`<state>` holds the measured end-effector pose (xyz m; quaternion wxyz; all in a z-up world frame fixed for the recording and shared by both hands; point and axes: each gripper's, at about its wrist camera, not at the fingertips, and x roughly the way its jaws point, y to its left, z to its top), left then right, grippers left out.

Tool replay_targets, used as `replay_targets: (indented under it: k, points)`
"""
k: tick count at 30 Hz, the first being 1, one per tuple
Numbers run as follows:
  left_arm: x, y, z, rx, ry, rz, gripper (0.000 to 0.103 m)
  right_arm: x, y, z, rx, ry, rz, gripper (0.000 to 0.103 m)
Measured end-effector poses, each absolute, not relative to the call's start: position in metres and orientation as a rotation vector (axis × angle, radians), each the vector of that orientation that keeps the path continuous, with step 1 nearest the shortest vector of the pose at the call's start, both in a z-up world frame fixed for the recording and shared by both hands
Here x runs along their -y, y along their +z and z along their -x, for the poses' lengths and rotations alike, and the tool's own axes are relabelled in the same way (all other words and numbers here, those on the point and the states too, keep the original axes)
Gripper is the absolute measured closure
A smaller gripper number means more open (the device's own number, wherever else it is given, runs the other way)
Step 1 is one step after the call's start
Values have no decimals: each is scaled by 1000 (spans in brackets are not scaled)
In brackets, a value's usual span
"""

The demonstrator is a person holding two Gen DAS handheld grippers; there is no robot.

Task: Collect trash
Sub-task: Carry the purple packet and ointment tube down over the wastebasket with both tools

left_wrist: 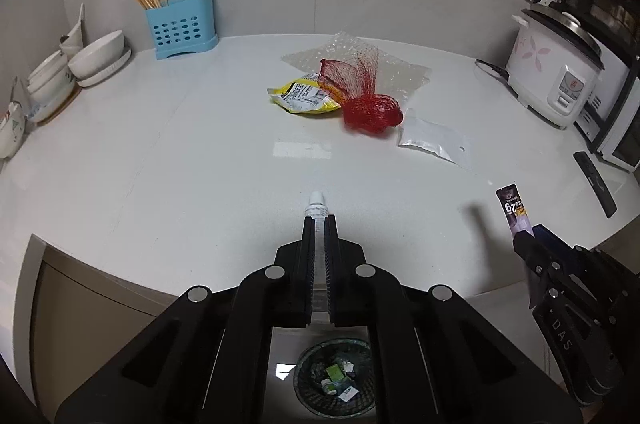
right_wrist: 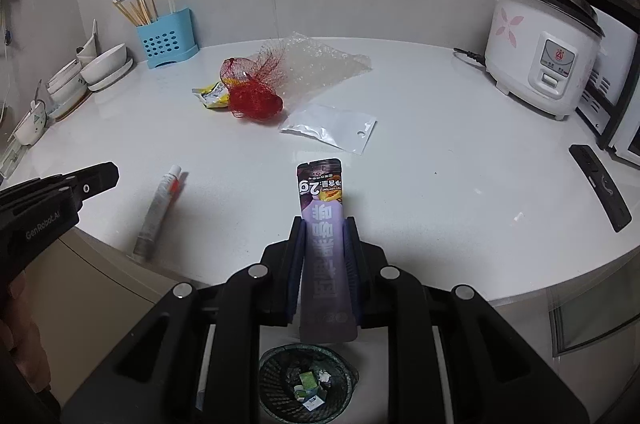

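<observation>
Right now you are carrying out the drop-off step. Your right gripper [right_wrist: 323, 224] is clamping a purple sachet [right_wrist: 320, 184] lengthwise, its printed end sticking out past the fingertips, and you are holding it above the near edge of the counter [right_wrist: 440, 204]. Your left gripper [left_wrist: 319, 220] is showing only a narrow slit between its jaws, so I am reading it as clenched on nothing. The grey tube [right_wrist: 158, 208] that is showing through that slit is sitting apart from the fingers in the right wrist view, blurred, with its tail hanging past the counter's edge. I cannot tell whether it is resting there or dropping.

The dark mesh basket [right_wrist: 272, 364] is standing on the floor below both grippers, already holding a few scraps. Next, I think, you are needing to bring the sachet squarely over its mouth before letting go, since a light flat strip is likely to drift. Then the tube is wanting a fresh grip.

Further back, a red net [left_wrist: 370, 110] is lying against a yellow wrapper [left_wrist: 300, 98] and on a sheet of bubble wrap [left_wrist: 396, 72], with a pale pouch [left_wrist: 432, 140] just beside them. A blue utensil holder [left_wrist: 182, 28] and stacked bowls [left_wrist: 98, 52] are occupying the left corner. A rice cooker [left_wrist: 554, 72] is standing at the right, with a black remote [left_wrist: 596, 184] lying near it.
</observation>
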<state>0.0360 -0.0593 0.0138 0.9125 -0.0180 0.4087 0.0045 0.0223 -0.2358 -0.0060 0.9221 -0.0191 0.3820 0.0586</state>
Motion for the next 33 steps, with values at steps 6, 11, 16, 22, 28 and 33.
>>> replay_targets:
  k: [6, 11, 16, 22, 28, 33]
  points:
    - [56, -2, -37, -892, -3, 56, 98, 236, -10, -15, -801, 123, 24, 85]
    - [50, -15, -40, -936, -3, 90, 91, 236, -15, -12, -808, 121, 33, 85]
    - [49, -18, -58, -945, 51, 102, 55, 233, -16, -15, -804, 124, 44, 85]
    - [54, -35, -75, -1008, 75, 105, 52, 231, -21, -25, -811, 126, 55, 85]
    - [58, -47, -81, -1057, 95, 92, 78, 232, -25, -32, -816, 125, 54, 85]
    - [53, -46, -82, -1050, 102, 106, 82, 232, -26, -34, -818, 123, 52, 85]
